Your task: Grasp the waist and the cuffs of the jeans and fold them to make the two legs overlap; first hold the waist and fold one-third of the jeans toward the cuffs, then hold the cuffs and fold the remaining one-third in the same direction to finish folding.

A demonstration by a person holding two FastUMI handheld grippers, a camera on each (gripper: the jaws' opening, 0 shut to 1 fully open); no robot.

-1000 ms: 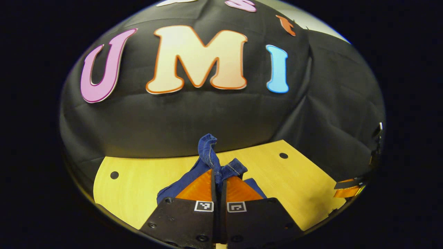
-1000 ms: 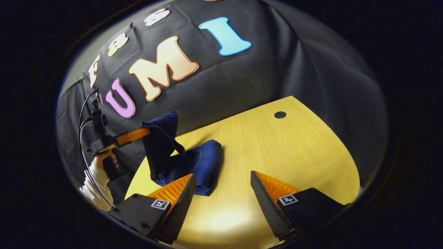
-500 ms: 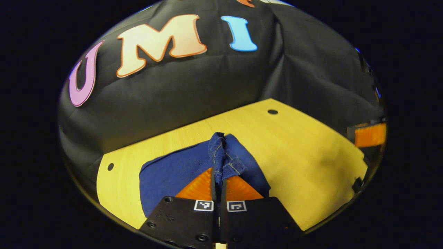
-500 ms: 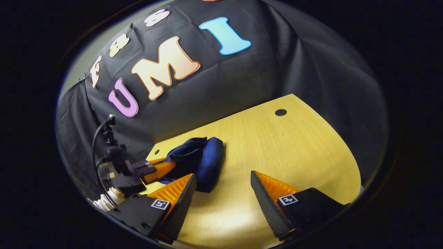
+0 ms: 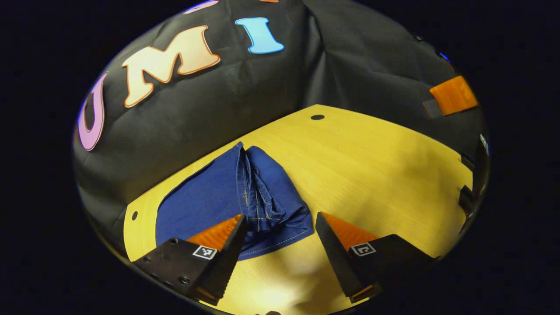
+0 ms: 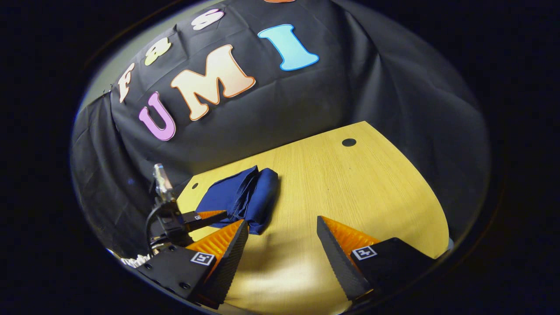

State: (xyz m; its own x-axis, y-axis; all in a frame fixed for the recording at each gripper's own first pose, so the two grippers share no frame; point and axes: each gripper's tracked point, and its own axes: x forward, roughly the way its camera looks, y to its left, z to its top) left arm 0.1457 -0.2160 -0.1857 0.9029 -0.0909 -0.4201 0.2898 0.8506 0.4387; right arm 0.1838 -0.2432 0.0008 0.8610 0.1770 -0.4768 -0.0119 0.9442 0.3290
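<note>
The dark blue jeans [image 5: 227, 197] lie folded in a compact bundle on the left part of the yellow wooden table [image 5: 372, 166], with a bunched seam ridge on top. My left gripper [image 5: 280, 223] stands open just in front of the bundle, its left finger at the fabric's edge, holding nothing. In the right gripper view the jeans [image 6: 245, 197] sit at the left, with the left gripper [image 6: 216, 214] beside their near end. My right gripper [image 6: 282, 229] is open above bare table, to the right of the bundle.
The table [image 6: 358, 183] has small dark holes [image 6: 348, 142] near its corners. Black cloth walls close in behind and to the sides. One finger of the right gripper [image 5: 453, 94] shows far right in the left gripper view. A white sleeve [image 6: 131, 261] peeks in low left.
My left gripper lowered the held end of the jeans onto the bundle, then opened and let go. The jeans now lie flat. The right gripper stayed open, nearly still.
</note>
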